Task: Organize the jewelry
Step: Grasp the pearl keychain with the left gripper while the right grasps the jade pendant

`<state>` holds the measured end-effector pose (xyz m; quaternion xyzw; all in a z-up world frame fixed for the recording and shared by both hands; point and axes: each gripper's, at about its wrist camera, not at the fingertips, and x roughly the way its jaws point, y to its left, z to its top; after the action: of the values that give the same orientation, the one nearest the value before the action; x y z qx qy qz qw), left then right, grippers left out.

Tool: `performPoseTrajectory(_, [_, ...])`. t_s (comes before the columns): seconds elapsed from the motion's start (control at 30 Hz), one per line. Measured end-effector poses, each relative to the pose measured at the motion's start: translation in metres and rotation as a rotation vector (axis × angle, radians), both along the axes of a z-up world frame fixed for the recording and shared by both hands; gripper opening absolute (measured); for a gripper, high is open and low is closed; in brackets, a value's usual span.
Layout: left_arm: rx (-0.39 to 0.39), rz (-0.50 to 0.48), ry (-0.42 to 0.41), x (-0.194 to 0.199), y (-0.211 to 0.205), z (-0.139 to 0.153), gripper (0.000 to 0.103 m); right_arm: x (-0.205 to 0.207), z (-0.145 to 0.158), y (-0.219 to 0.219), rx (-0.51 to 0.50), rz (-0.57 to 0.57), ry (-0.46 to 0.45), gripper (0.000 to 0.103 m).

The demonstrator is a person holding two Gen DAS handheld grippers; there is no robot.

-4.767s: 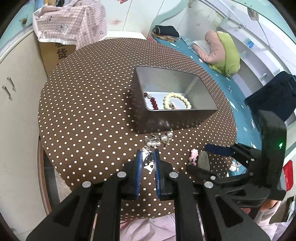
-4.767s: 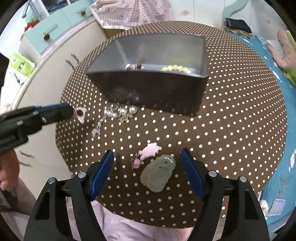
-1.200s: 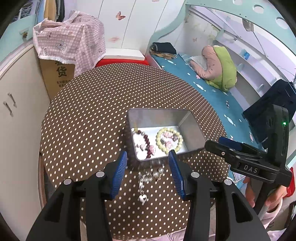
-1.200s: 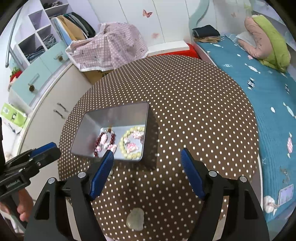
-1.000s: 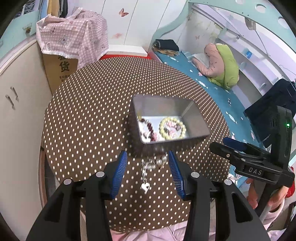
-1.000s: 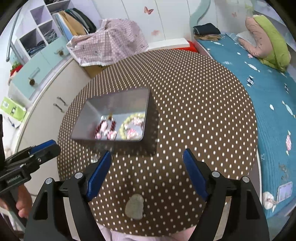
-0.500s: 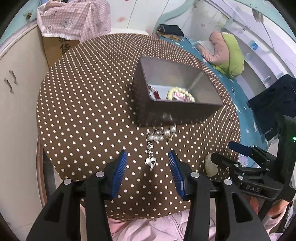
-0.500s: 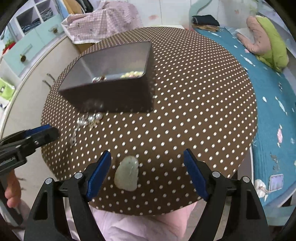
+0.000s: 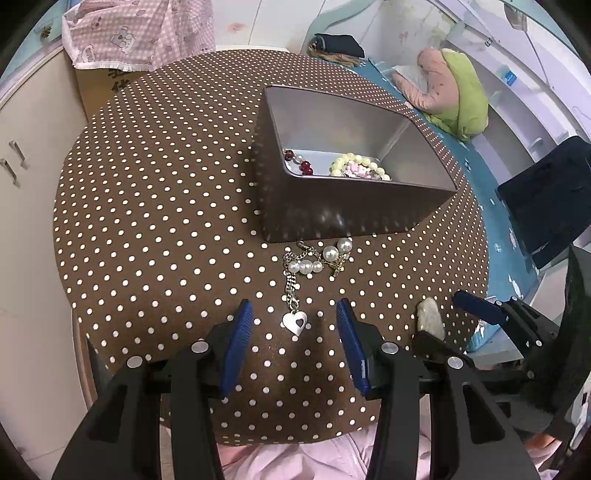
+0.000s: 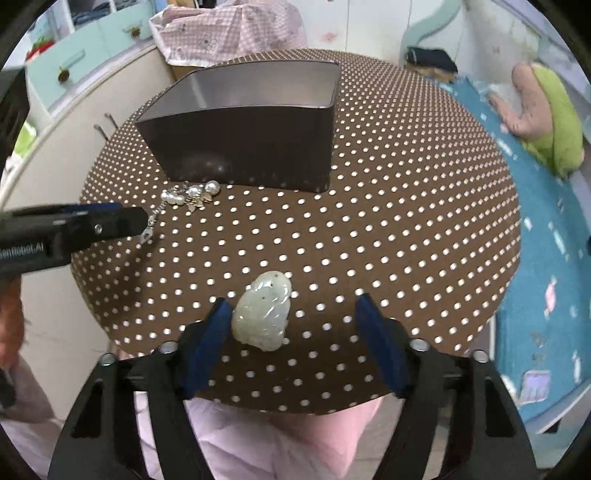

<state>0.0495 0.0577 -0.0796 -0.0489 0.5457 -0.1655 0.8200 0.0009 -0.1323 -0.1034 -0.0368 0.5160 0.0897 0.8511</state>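
A grey metal box (image 9: pixel 354 206) stands on the dotted round table (image 9: pixel 155 206); it also shows in the right wrist view (image 10: pixel 243 140). Inside lie a red bead bracelet (image 9: pixel 297 162) and a cream bead bracelet (image 9: pixel 360 168). A pearl chain with a silver heart charm (image 9: pixel 295 321) lies in front of the box. My left gripper (image 9: pixel 293 332) is open, its fingers either side of the heart charm. A pale green jade pendant (image 10: pixel 264 312) lies near the table's front edge. My right gripper (image 10: pixel 291 321) is open around it, the left finger close to the pendant.
A pink checked cloth (image 9: pixel 140 33) covers a cardboard box behind the table. White cabinets (image 9: pixel 22 155) stand to the left. A blue bed (image 10: pixel 546 206) with a pink and green pillow (image 9: pixel 454 92) lies to the right.
Both grippers have come down and forward toward the table's front edge. The left one now frames the heart charm and the right one frames the jade pendant. Both stay open.
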Motion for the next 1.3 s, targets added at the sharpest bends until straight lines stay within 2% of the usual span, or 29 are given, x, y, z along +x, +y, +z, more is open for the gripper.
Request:
performPoseTrajectory(0.07, [0.003,-0.002,0.004,0.004,-0.004,-0.002,0.045,-0.001,0.0,-0.002,-0.006,-0.005,-0.014,0.053])
performPoseTrajectory(0.13, [0.007,-0.004,0.007,0.008,-0.007,-0.003,0.045,0.0,0.001,-0.005,-0.002,-0.02,-0.02,0.039])
performPoseTrajectory(0.2, [0.012,-0.009,0.011,0.013,-0.011,-0.004,0.045,0.001,0.001,-0.013,0.012,-0.045,-0.023,0.031])
performPoseTrajectory(0.3, [0.019,-0.015,0.01,0.022,-0.021,-0.004,0.045,0.008,0.0,-0.023,0.058,-0.063,-0.013,0.03])
performPoseTrajectory(0.7, [0.066,-0.015,-0.003,0.04,-0.039,-0.008,0.045,0.045,0.003,-0.033,0.081,-0.081,-0.001,0.03])
performPoseTrajectory(0.8, [0.067,-0.023,-0.007,0.041,-0.04,-0.009,0.041,0.051,0.003,-0.033,0.082,-0.078,0.001,0.03])
performPoseTrajectory(0.87, [0.095,-0.021,-0.02,0.04,-0.039,-0.011,0.028,0.056,0.003,-0.032,0.083,-0.075,0.001,0.03])
performPoseTrajectory(0.97, [0.108,-0.021,-0.028,0.041,-0.038,-0.012,0.017,0.061,0.003,-0.031,0.088,-0.074,0.0,0.03])
performPoseTrajectory(1.3, [0.081,0.001,-0.029,0.033,-0.019,-0.009,0.017,0.072,0.003,-0.029,0.106,-0.082,0.004,0.03])
